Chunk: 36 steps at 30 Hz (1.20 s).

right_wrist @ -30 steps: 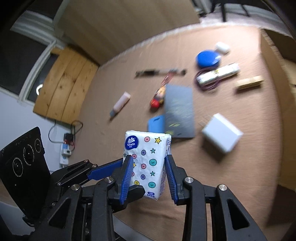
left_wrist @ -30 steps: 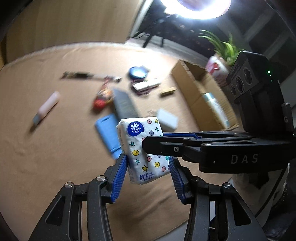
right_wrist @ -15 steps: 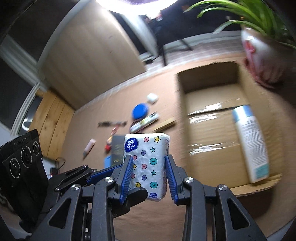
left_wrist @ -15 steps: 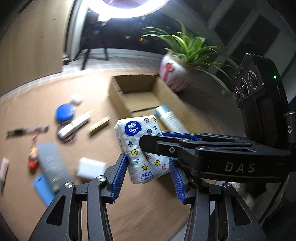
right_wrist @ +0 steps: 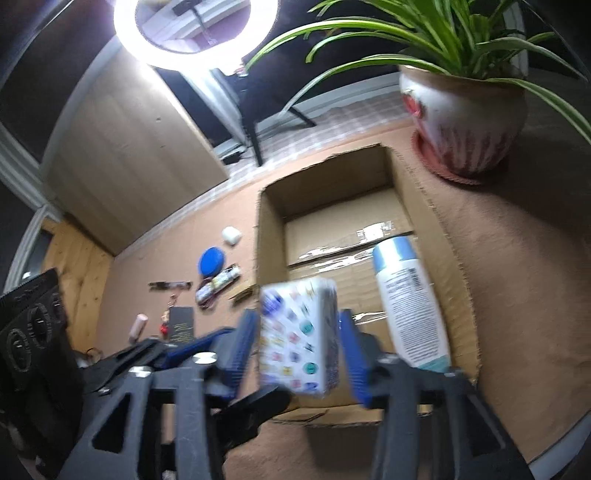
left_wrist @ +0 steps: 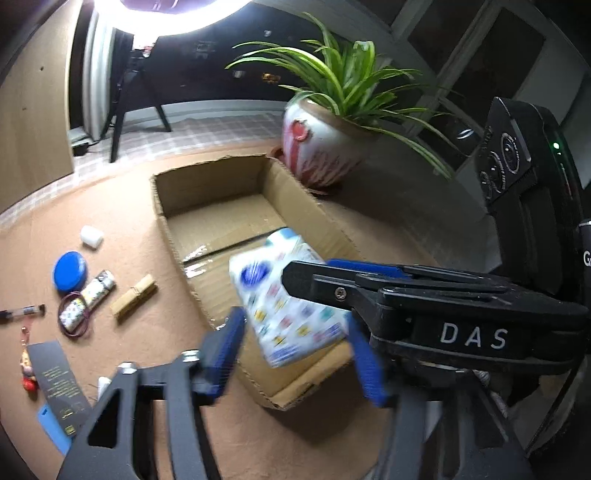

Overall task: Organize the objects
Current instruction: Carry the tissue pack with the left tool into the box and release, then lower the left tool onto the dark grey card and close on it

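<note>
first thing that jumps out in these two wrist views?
The blurred star-print tissue pack hangs over the near end of the open cardboard box, between both grippers, whose jaws have just been opening and no longer press it. In the box a white spray bottle lies along the right wall. Beyond the box stand a bright ring light and a potted spider plant.

A ring light (right_wrist: 195,35) is glaring at the far side, leaving the room dim. The tissue pack (right_wrist: 297,338) is smearing with motion blur; fisheye edges are bending and darkening.
</note>
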Motion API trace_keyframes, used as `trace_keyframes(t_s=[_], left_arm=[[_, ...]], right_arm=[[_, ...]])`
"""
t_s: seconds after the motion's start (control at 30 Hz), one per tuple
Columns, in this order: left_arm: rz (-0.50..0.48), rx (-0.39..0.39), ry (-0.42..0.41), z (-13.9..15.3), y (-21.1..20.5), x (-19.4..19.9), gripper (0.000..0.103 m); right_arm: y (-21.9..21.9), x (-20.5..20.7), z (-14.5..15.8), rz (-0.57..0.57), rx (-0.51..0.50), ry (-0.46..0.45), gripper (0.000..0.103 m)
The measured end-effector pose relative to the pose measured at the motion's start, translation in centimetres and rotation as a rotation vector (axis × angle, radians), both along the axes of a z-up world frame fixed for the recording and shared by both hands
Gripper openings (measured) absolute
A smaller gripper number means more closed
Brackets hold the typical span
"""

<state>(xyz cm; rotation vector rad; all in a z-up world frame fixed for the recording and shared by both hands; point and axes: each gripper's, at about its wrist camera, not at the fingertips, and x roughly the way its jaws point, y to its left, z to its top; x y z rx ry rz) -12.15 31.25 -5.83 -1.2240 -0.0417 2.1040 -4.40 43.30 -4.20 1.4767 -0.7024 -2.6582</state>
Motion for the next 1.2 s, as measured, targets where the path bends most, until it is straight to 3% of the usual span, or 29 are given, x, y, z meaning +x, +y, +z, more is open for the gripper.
trace_keyframes(t_s=[0.33, 0.77, 0.97, 1.2], left_arm=[[0.048, -0.021, 0.011, 0.0, -3.5, 0.3, 0.073], [0.253, -0.07, -0.078, -3.1, -14.8, 2.1, 0.073], [0.353, -0.091, -0.118, -5.0, -20.2, 2.4, 0.073], [0.383, -0.077, -0.14, -5.8, -22.8, 3.2, 0.073]], right_arm=[[-1.4, -0.6, 0.1, 0.031, -0.018, 0.012, 0.057], [-8.7, -3.3, -0.9, 0.197, -0.088, -0.011, 0.057], [-13.7, -5.5, -3.6, 0.302, -0.137, -0.089, 0.057], [-18.5, -7.6, -6.3, 0.378, -0.169, -0.168, 0.057]])
